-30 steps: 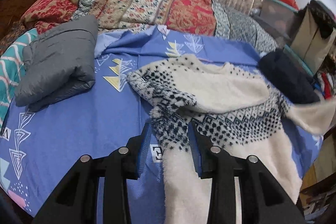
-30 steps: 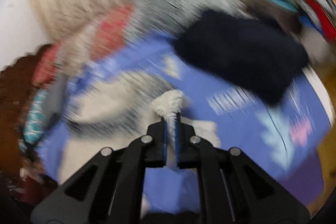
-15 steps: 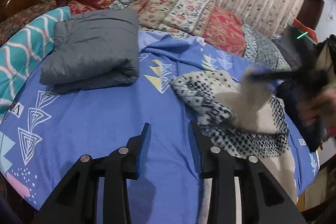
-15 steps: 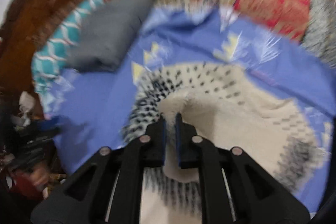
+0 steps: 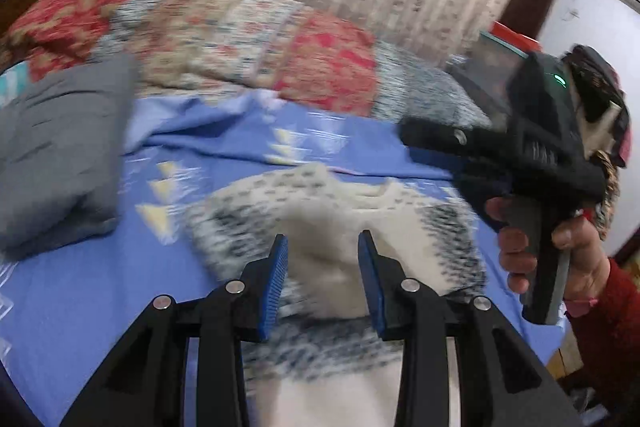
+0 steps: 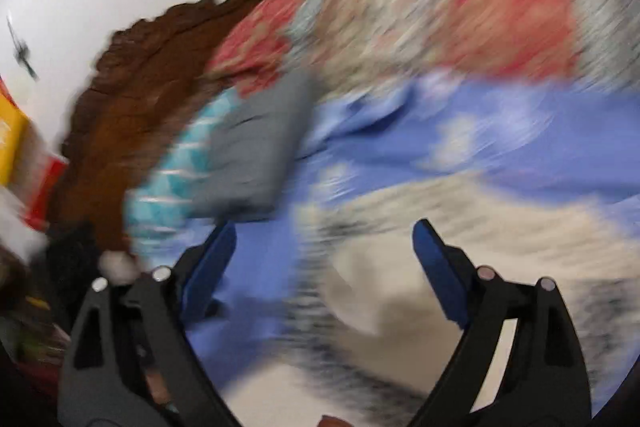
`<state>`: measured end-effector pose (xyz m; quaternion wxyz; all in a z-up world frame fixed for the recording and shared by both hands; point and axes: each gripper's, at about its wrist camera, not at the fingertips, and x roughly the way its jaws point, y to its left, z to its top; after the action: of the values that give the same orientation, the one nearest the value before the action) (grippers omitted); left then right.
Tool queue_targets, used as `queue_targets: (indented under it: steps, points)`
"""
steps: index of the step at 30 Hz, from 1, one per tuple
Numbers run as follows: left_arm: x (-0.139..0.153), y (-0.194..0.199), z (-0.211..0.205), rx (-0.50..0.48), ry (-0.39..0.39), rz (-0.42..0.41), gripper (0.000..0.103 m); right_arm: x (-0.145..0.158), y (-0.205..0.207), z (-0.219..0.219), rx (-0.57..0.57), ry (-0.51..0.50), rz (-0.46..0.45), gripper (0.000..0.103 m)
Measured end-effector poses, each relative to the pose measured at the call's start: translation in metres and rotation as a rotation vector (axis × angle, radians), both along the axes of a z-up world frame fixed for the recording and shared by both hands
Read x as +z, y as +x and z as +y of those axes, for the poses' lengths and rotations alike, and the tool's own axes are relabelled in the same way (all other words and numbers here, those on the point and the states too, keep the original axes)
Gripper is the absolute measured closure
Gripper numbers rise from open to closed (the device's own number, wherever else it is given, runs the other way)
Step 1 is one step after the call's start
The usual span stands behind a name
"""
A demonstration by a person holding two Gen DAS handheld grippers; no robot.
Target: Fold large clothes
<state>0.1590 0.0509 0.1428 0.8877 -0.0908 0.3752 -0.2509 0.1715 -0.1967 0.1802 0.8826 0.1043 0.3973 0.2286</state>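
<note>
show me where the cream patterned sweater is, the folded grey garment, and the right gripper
cream patterned sweater (image 5: 336, 223): left wrist view, plain cream folded sleeve.
folded grey garment (image 5: 60, 151): left wrist view, middle of its top face.
right gripper (image 6: 324, 247): right wrist view, midway between its open jaws.

Left gripper: black frame, silver rivets, blue ribbed pads; right gripper alike; right hand bare-skinned, red sleeve
</note>
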Motion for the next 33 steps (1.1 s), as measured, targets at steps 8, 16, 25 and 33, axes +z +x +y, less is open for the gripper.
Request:
queue_targets:
  steps: [8,16,25,33]
  points:
    - [-0.023,0.009,-0.110,-0.257,0.070,-0.034,0.045,-0.083,-0.043,-0.135,-0.297,-0.163,0.208,0.062]
    - [-0.123,0.091,-0.067,0.085,0.391,0.194,0.045,-0.138,-0.022,-0.192,-0.503,-0.165,0.309,0.064]
    - [-0.042,-0.011,0.035,0.112,0.195,0.110,0.042,-0.085,-0.158,-0.191,-0.421,-0.093,0.206,0.048]
    - [-0.087,-0.136,0.081,-0.020,0.147,0.350,0.026,-0.119,-0.342,-0.168,-0.383,0.047,0.335,0.048]
